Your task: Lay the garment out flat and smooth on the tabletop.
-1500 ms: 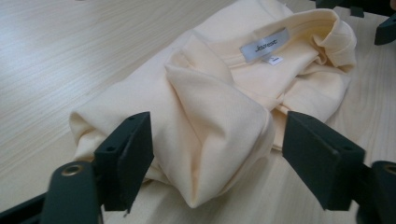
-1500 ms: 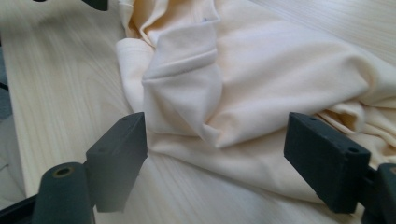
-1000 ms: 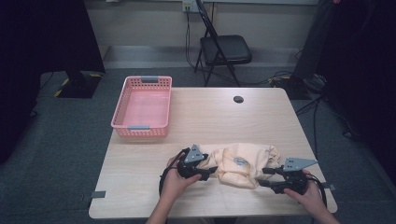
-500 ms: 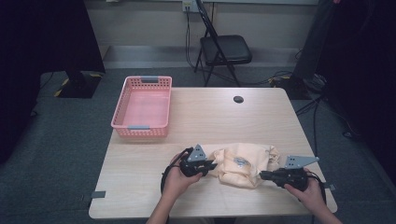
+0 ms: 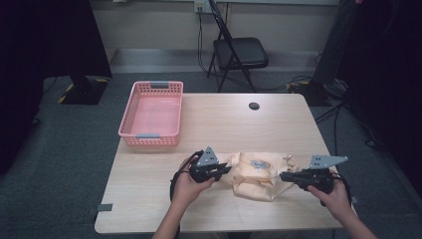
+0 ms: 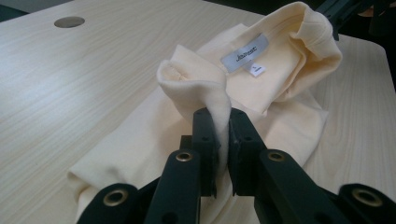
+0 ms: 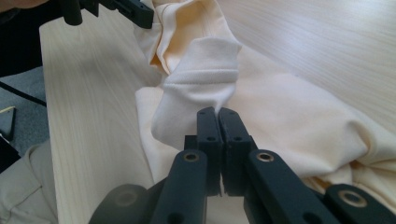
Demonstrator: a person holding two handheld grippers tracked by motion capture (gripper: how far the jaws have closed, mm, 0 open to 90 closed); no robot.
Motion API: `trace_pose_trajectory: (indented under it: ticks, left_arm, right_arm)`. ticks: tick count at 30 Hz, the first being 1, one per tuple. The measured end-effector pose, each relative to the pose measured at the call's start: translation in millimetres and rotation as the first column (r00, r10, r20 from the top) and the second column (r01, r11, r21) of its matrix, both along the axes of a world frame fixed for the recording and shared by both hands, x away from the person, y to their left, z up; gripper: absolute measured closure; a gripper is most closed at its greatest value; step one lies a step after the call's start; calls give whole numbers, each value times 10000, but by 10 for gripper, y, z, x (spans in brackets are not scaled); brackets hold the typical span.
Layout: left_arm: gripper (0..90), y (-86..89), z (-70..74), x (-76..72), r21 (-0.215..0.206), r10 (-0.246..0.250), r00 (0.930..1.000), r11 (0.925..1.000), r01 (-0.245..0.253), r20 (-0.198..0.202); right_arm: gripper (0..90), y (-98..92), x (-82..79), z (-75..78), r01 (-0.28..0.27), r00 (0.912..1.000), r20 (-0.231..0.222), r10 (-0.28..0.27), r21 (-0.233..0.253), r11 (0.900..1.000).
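A cream-coloured garment (image 5: 261, 172) lay bunched on the near part of the desk (image 5: 219, 124), between the person's two hands. The left hand-held gripper (image 5: 224, 169) was clamped on a raised fold at the garment's left edge; in the left gripper view its jaws pinched that fold (image 6: 205, 88) with the cloth standing up between them, and a white label (image 6: 245, 53) showed on the fabric farther off. The right hand-held gripper (image 5: 284, 176) was clamped on the garment's right edge, its jaws pressed together on a ribbed hem (image 7: 205, 79) in the right gripper view. A pink basket (image 5: 152, 115) stood at the far left of the desk, well apart from the garment. A dark round hole (image 5: 254, 106) sat near the desk's far edge.
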State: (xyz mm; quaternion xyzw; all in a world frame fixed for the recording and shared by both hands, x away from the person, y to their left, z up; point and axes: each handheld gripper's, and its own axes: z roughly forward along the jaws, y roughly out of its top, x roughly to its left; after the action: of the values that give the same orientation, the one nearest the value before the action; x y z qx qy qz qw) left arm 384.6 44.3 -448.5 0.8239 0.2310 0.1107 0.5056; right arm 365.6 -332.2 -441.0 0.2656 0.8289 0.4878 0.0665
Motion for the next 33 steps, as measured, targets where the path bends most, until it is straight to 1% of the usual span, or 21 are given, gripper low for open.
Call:
trace_pose_trajectory:
  ticks: [4, 9, 11, 17, 22, 27, 33]
  left_arm:
    - [835, -17, 50, 43, -43, 71, 9999, 10000, -71, 71]
    - [835, -37, 106, 96, -63, 122, 9999, 9999, -122, 78]
    - [835, -40, 127, 118, -23, 127, 9999, 9999, -127, 108]
    - [835, -39, 166, 204, -89, 253, 9997, 9996, -253, -8]
    - [836, -51, 208, 272, -63, 237, 9997, 9997, -237, -25]
    - [837, -70, 256, 352, -67, 301, 9995, 9995, -301, 15]
    - [837, -115, 322, 444, -26, 367, 9993, 9993, -367, 70]
  right_arm:
    - [889, -1, 73, 69, 145, 9999, 32, -145, 14, 9999]
    - [887, -11, 166, 114, 297, 9996, 15, -298, 56, 9995]
    - [887, -18, 198, 126, 345, 9994, -35, -344, 124, 9993]
    - [886, -31, 319, 159, 519, 9986, -90, -518, 148, 9985]
    - [884, -21, 414, 186, 578, 9982, -159, -576, 148, 9982]
    - [883, -13, 510, 220, 662, 9977, -179, -661, 11, 9978]
    - [883, -28, 621, 256, 779, 9966, -260, -777, 85, 9969]
